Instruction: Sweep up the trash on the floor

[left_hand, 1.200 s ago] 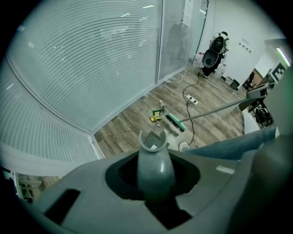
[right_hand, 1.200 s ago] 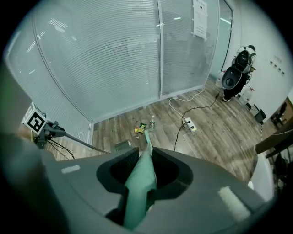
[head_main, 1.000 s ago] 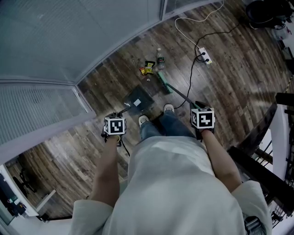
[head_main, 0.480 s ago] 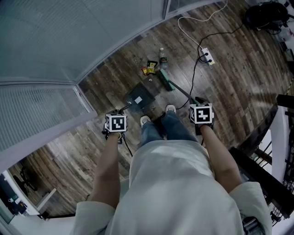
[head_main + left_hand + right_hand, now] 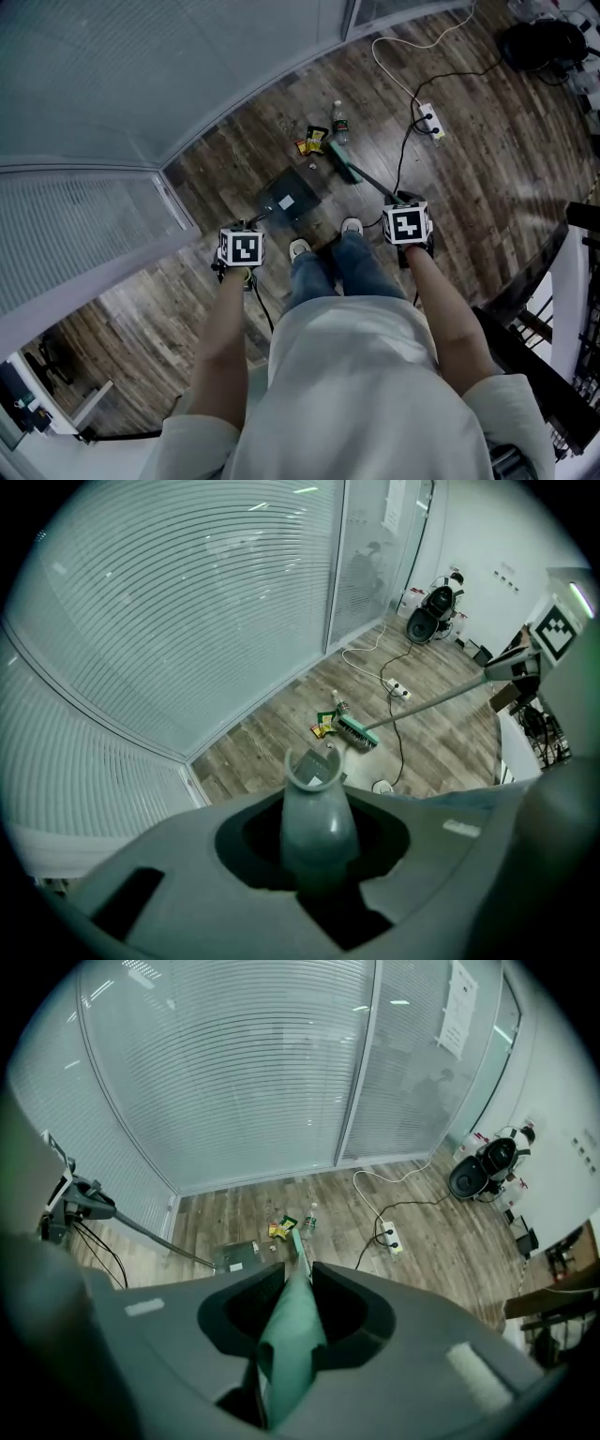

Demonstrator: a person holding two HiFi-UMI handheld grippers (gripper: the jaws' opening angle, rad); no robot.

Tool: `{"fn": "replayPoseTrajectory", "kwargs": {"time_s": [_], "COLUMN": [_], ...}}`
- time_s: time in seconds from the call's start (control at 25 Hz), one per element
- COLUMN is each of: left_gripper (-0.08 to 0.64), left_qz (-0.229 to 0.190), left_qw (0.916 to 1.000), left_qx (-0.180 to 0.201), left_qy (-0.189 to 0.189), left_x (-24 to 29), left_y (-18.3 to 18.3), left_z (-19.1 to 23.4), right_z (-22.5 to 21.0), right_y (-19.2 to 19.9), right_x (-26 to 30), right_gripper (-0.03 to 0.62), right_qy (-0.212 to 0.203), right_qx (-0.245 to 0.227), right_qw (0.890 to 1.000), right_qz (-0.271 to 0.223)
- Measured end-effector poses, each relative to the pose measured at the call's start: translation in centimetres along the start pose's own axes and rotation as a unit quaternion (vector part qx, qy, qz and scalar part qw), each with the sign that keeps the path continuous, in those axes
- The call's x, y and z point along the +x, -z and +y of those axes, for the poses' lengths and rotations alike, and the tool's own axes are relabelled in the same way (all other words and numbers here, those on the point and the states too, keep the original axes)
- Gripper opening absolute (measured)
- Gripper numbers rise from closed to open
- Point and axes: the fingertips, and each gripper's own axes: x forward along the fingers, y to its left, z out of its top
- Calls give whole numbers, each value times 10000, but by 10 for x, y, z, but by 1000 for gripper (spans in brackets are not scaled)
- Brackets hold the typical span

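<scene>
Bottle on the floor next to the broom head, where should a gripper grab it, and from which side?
Probably take the bottle across its round middle, coming down from above: the wrappers crowd one side and the broom head lies close on another. Whether it stands or lies is too small to tell.

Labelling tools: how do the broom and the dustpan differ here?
The broom is green, its handle clamped by the right gripper; the dustpan is dark grey, its grey handle clamped by the left gripper. The broom's head lies beside the trash; the dustpan sits nearer the person's shoes. Both rest on the wooden floor.
</scene>
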Motion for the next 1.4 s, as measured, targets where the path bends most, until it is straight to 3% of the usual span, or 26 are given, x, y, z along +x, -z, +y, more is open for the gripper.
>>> {"fn": "replayPoseTrajectory", "kwargs": {"time_s": [0.64,1.4], "left_gripper": [91,91], "left_qz": [62,39], "left_qw": [10000,10000], "left_qx": [-44,-22], "left_qy": [11,38], "left_x": [4,4], "left_y": [-10,-6], "left_z": [8,4], "right_z": [34,52], "right_y": [-37,-2], "right_x": [31,26], "right_gripper": [101,101], "right_qy": [201,-76], "right_qx": [-1013,-1286], "right_qw": [9944,9905], "right_qz": [213,484]}}
